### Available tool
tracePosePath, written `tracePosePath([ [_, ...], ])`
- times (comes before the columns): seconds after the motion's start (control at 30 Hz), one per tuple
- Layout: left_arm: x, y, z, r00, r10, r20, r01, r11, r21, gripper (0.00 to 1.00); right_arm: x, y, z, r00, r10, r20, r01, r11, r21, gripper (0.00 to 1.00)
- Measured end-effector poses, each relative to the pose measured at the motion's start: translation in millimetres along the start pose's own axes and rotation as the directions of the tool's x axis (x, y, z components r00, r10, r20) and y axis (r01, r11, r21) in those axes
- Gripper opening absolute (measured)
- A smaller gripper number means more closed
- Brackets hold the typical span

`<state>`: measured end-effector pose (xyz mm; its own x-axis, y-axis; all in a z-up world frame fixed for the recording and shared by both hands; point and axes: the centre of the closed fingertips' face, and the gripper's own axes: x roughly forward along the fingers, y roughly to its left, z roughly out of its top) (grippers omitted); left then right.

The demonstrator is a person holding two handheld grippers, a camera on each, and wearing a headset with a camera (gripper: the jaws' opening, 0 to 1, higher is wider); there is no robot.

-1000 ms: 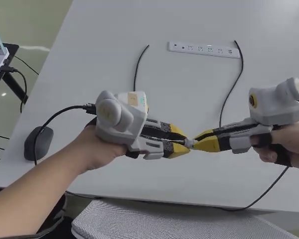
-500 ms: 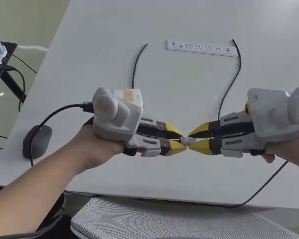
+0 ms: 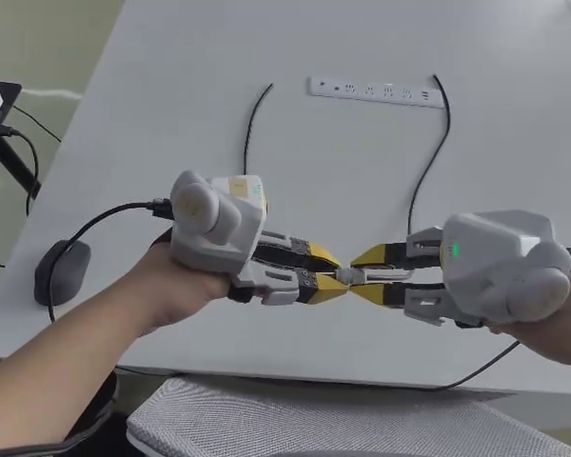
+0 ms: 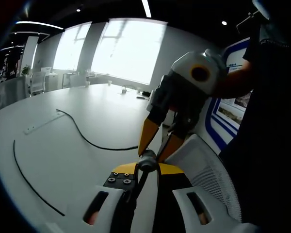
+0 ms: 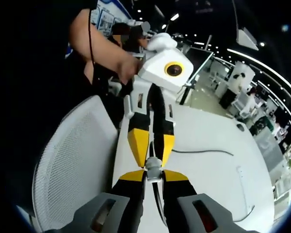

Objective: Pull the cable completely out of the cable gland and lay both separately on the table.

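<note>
left claw (image 3: pixel 335 275) pinches cable (image 4: pixel 139 183), right claw (image 3: pixel 358 273) clamps gland (image 3: pixel 346 276), tip-to-tip above table (image 3: pixel 362 171); off-axis pull could bind cable in gland or slip a grip and drop both.

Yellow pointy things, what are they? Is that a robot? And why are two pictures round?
It is not a robot. A person holds one tool in each hand, and each tool has two yellow-tipped jaws that pinch. The head view comes from a camera on the person's head, looking down at the white table. Each round picture comes from a small camera riding on one tool. On the table lie a power strip and black cables. The left tool and the right tool meet tip to tip, both pinching a small grey cable gland.
</note>
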<state>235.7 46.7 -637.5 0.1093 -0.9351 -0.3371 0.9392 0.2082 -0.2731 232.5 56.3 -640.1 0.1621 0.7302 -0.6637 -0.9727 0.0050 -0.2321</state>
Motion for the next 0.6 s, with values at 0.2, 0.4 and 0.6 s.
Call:
tracePosePath([
  [0.2,1.0,-0.6,2.3,1.0,0.0,-0.001,0.0,1.0,0.007,0.15,-1.9,-0.8,-0.8,1.0,0.001,-0.005,-0.001,1.0,0.017,0.09],
  [0.4,0.0,1.5,2.7,0.9999,0.008,0.012,-0.008,1.0,-0.001,0.15,-10.5,-6.2,0.1,0.9993,-0.029,0.022,0.026,0.993,0.113,0.14],
  [0.6,-3.5,2.5,7.2,0.9994,0.013,0.032,-0.013,1.0,-0.015,0.15,-28.8,-21.5,-11.9,0.9906,-0.136,0.011,0.129,0.958,0.256,0.14],
])
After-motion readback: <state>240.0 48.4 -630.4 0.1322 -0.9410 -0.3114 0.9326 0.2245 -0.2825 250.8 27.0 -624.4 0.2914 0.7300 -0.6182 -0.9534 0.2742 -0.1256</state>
